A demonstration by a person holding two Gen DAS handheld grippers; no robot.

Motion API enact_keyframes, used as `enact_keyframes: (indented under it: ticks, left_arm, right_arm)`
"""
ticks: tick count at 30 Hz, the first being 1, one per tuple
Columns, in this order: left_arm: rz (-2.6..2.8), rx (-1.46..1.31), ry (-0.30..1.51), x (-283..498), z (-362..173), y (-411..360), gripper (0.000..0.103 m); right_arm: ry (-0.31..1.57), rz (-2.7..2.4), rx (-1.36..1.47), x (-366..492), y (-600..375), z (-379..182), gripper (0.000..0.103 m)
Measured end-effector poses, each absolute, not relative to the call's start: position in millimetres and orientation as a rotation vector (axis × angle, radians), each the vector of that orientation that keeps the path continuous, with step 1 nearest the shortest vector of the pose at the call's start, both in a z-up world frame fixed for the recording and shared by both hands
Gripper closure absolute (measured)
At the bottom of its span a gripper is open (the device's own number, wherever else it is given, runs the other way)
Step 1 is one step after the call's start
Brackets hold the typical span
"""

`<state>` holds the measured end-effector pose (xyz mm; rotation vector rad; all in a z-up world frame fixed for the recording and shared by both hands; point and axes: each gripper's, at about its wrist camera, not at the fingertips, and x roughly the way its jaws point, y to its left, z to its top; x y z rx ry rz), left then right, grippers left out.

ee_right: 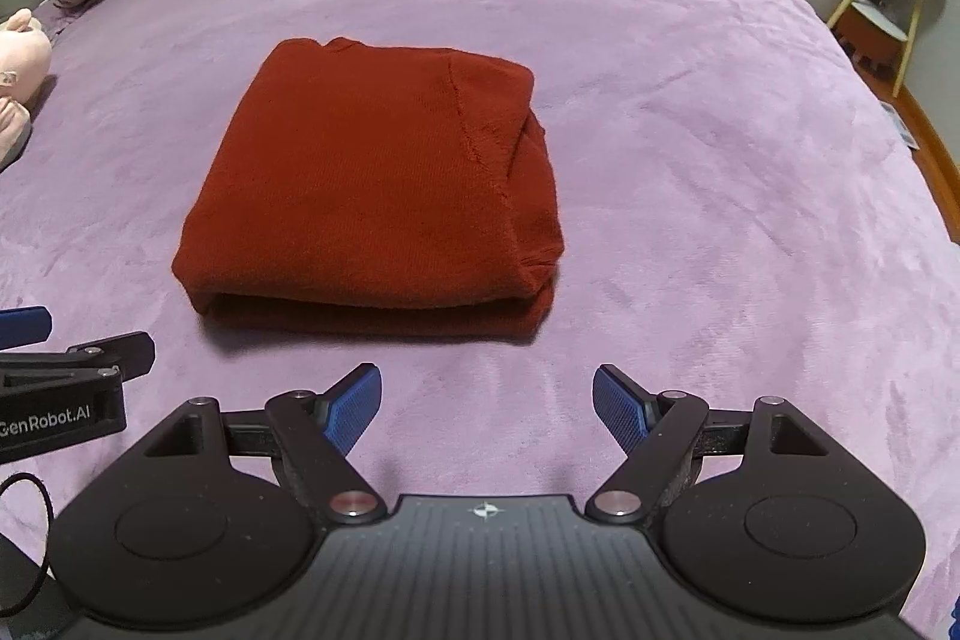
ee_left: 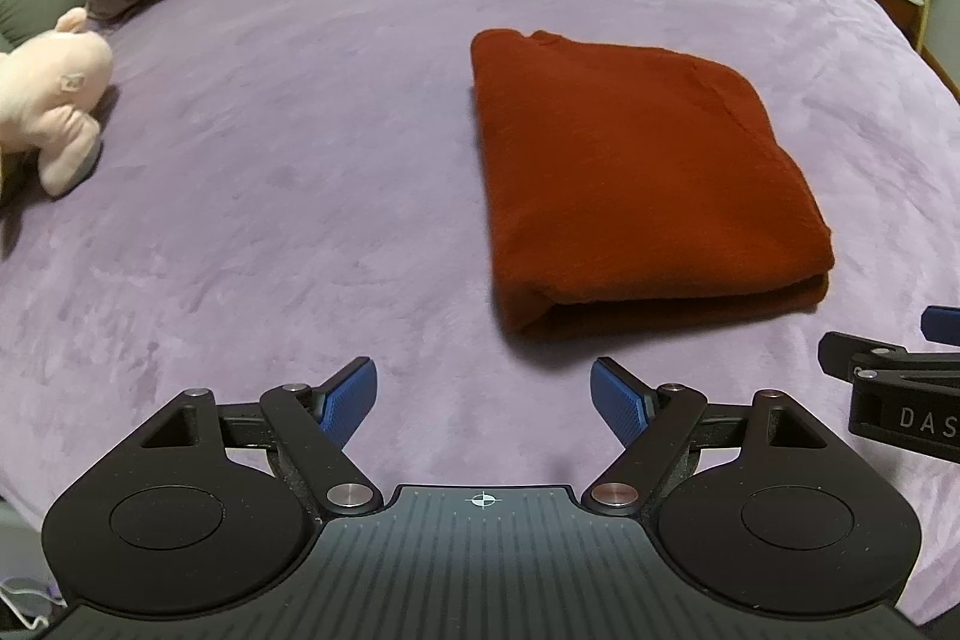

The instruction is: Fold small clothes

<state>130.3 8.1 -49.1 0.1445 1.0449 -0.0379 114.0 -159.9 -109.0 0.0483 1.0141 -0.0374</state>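
Red sweater (ee_right: 372, 184) lies folded into a compact rectangle on the purple bed (ee_right: 690, 160), its doubled edge nearest us. We hold the left tongs (ee_left: 483, 403) and right tongs (ee_right: 486, 409) spread wide and empty, short of the sweater's near edge, touching nothing. We judge the folding finished; the tongs sit clear so the bundle stays undisturbed.

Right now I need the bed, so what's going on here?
A person is folding small clothes with two handheld grippers. The red sweater lies folded on the purple bedspread. The left gripper and right gripper sit just short of it, fingers open, holding nothing. The fold looks done.
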Motion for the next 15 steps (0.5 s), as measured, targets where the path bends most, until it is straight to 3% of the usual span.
enact_keyframes:
  ticks: [15]
  left_arm:
    - [-0.053, 0.131, 1.052, 131.0, -45.9, 7.5, 0.02]
  right_arm:
    - [1.024, -0.033, 0.068, 115.0, -161.5, -105.3, 0.025]
